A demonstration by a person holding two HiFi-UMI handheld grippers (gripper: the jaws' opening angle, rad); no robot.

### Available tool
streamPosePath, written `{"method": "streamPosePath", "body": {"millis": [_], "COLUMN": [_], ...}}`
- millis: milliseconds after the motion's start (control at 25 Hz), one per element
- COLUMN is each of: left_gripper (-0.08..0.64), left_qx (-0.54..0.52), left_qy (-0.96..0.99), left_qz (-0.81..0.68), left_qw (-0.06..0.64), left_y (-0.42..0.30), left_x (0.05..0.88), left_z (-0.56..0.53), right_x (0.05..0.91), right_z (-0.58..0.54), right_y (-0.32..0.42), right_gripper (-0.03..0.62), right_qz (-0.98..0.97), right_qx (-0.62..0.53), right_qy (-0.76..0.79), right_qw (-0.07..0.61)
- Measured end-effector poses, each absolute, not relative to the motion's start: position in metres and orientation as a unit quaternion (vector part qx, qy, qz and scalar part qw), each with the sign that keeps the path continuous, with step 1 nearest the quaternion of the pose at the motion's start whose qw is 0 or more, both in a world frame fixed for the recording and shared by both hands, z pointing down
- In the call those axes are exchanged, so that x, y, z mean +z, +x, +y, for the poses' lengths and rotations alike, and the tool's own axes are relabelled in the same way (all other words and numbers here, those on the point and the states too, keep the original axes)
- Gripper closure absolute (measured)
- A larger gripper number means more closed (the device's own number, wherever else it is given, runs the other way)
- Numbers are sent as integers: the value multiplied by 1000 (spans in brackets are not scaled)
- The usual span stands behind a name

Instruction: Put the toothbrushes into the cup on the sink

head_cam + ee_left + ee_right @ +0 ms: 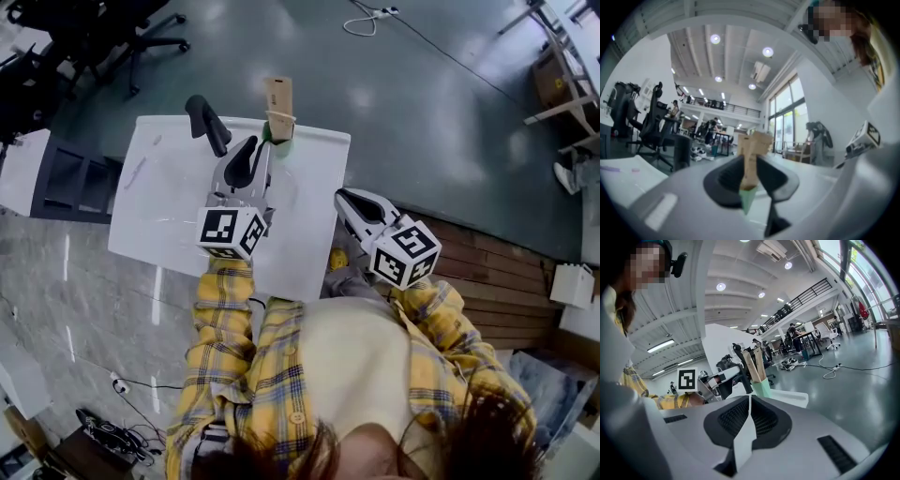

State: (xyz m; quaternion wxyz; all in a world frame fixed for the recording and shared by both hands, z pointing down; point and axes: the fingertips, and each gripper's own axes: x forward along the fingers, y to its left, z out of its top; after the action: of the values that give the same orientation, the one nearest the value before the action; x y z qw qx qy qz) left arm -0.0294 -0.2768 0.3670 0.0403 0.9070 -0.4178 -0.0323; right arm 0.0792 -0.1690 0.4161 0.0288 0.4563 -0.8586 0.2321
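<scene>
On the left gripper (751, 166), the fingers (725, 179) pinch a boxed toothbrush (751, 145) standing in the green cup (762, 388) at the sink's (173, 202) far edge, right of the faucet (208, 122). The right gripper (750, 401) is off the sink's right side with its fingers pressed together and empty.

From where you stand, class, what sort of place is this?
Probably a large open workshop or office hall: office chairs, an upper gallery with a railing, and tall windows.
</scene>
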Motion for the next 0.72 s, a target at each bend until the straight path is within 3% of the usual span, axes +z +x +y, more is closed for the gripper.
{"method": "streamPosePath", "body": {"millis": [720], "left_gripper": [495], "left_qx": [-31], "left_qy": [885], "left_qz": [-454], "left_qw": [100], "left_y": [-65], "left_x": [379], "left_z": [-216], "right_x": [411], "right_z": [-170], "right_y": [46], "right_gripper": [572], "right_qz": [-875], "right_qx": [222], "right_qy": [429], "right_qw": [35]}}
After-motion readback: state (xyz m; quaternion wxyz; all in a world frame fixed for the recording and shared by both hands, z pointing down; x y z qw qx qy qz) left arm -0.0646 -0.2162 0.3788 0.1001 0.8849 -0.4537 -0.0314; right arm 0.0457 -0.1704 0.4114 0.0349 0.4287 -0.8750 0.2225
